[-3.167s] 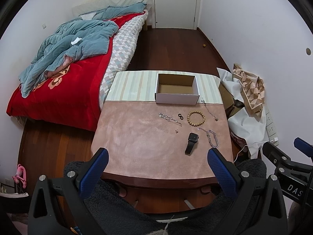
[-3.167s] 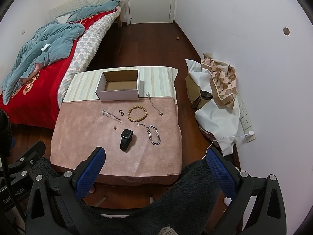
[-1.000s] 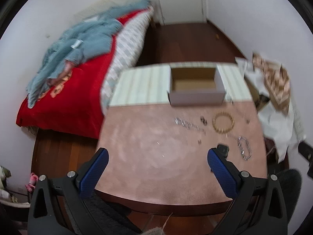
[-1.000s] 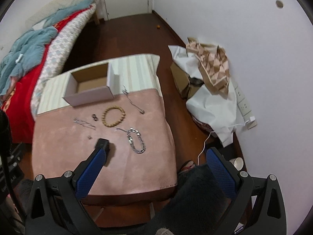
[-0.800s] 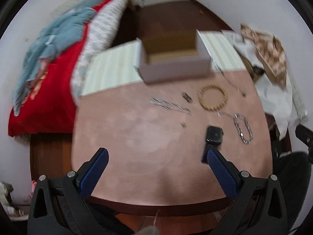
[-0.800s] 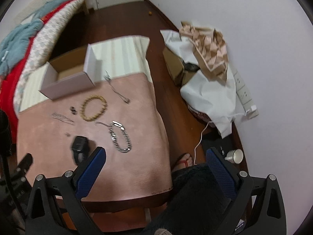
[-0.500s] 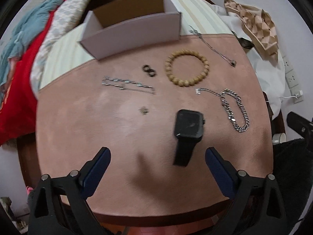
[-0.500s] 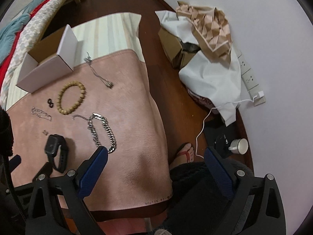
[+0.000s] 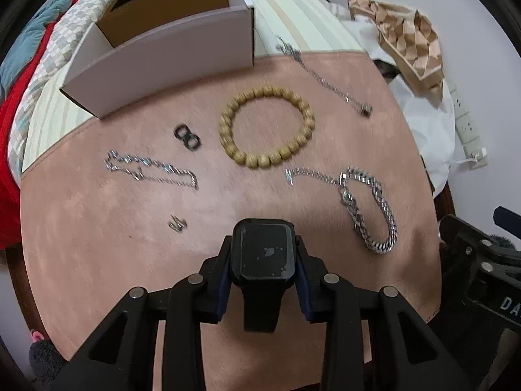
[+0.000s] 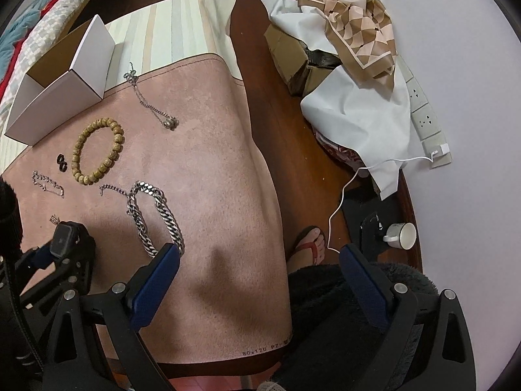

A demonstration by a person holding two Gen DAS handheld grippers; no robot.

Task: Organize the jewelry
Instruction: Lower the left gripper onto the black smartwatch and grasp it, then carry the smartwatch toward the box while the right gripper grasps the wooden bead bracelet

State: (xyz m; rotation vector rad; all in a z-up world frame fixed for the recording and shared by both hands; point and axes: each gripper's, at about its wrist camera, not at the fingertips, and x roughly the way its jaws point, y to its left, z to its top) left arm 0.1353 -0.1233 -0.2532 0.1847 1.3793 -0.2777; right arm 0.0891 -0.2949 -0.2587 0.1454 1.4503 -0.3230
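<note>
My left gripper (image 9: 263, 257) is shut on a black smartwatch (image 9: 263, 254) low over the pink mat (image 9: 97, 244); both also show in the right wrist view (image 10: 63, 238). Beyond it lie a wooden bead bracelet (image 9: 266, 127), a thick silver chain (image 9: 368, 208), a thin silver chain (image 9: 149, 171), two black rings (image 9: 187, 137), a small silver piece (image 9: 176, 223) and a pendant necklace (image 9: 325, 81). An open white box (image 9: 162, 49) stands at the far edge. My right gripper (image 10: 260, 260) is open and empty over the mat's near right edge, by the thick chain (image 10: 153, 215).
A bed with a red and blue cover (image 9: 19, 65) lies to the left. To the right of the table are cloth and a cardboard box (image 10: 342, 49), a power strip with a cable (image 10: 426, 123), a cup (image 10: 402, 234) and a sandalled foot (image 10: 309, 244) on the wooden floor.
My left gripper has come down and forward to the mat and closed on the smartwatch. My right gripper has swung right and lower, staying open.
</note>
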